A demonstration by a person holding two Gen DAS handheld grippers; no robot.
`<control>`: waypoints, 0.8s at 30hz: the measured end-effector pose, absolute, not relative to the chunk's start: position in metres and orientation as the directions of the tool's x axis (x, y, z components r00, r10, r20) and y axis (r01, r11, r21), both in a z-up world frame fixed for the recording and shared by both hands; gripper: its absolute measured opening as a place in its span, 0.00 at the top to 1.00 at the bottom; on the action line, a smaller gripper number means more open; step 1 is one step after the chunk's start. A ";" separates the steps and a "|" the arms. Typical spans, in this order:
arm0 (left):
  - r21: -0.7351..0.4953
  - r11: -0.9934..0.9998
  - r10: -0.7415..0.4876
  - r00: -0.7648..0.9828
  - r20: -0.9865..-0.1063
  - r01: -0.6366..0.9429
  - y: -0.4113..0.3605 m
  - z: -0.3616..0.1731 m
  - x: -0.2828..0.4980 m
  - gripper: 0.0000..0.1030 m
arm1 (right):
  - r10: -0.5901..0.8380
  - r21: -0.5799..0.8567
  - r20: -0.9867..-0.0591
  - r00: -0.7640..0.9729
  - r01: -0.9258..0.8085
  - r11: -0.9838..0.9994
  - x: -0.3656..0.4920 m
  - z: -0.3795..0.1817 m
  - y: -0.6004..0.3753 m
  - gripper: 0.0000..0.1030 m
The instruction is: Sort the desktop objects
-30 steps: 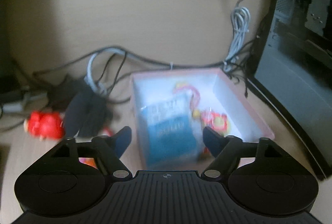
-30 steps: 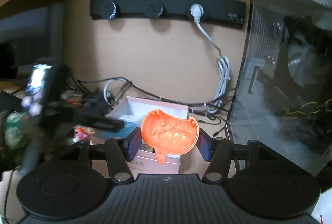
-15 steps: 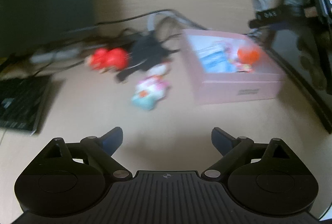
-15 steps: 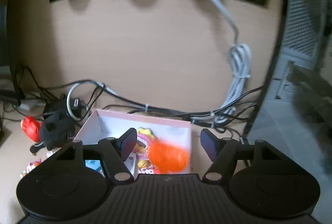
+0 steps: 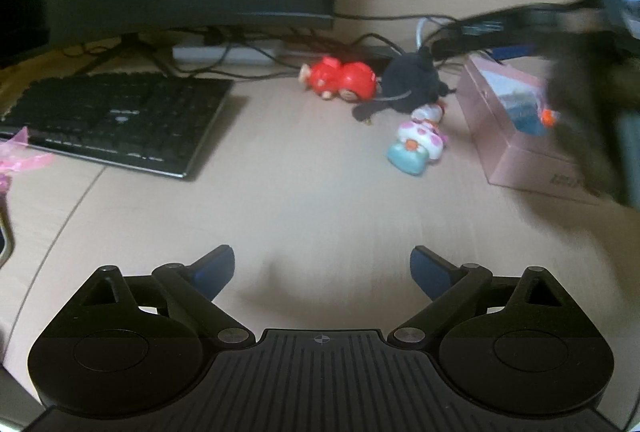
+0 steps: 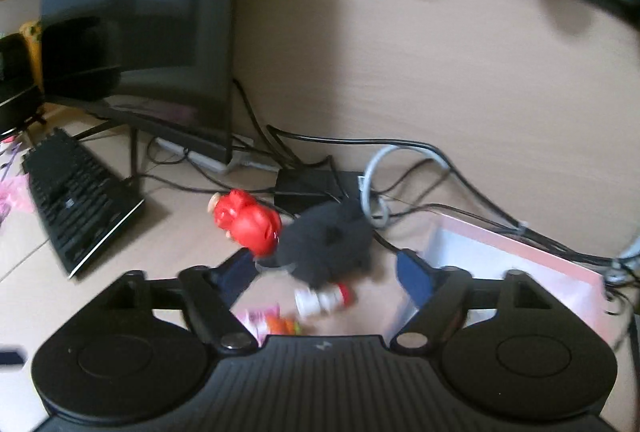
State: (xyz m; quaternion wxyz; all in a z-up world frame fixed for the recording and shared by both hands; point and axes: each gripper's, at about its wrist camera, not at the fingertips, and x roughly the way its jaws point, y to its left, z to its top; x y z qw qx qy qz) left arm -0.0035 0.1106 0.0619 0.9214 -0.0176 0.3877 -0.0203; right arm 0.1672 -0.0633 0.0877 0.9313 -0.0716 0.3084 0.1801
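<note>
Hovering low over the bare desk (image 5: 320,200) with the left gripper (image 5: 322,270), jaws spread wide and carrying nothing, probably to be ready for the next toy. Keeping the right gripper (image 6: 326,274) also spread and empty, above the black plush toy (image 6: 326,246), which is lying between the red figure (image 6: 246,222) and the pink box (image 6: 532,264). Seeing from the left wrist the pastel toy (image 5: 418,142) just beside the pink box wall (the box already holding a blue packet (image 5: 516,108) and something orange, too blurred to name). Leaving the toys close to the box, likely because sorting into it is not yet finished. Judging the plush as soft and easy to pinch, though the cables (image 6: 400,168) behind could be catching.
</note>
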 end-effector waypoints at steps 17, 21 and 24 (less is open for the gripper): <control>-0.065 0.984 -0.158 0.646 -0.747 0.165 0.092 0.049 0.007 0.04 | 0.319 0.052 -0.764 0.561 -0.440 0.897 0.179 0.038 -0.041 0.36; -0.066 0.968 -0.206 0.618 -0.758 0.242 0.069 0.044 0.004 0.04 | 0.445 0.150 -0.777 0.444 -0.556 0.817 0.138 0.038 -0.056 0.47; -0.066 0.955 -0.235 0.603 -0.762 0.289 0.055 0.042 0.000 0.04 | 0.477 0.110 -0.728 0.492 -0.603 0.790 0.105 0.052 -0.074 0.39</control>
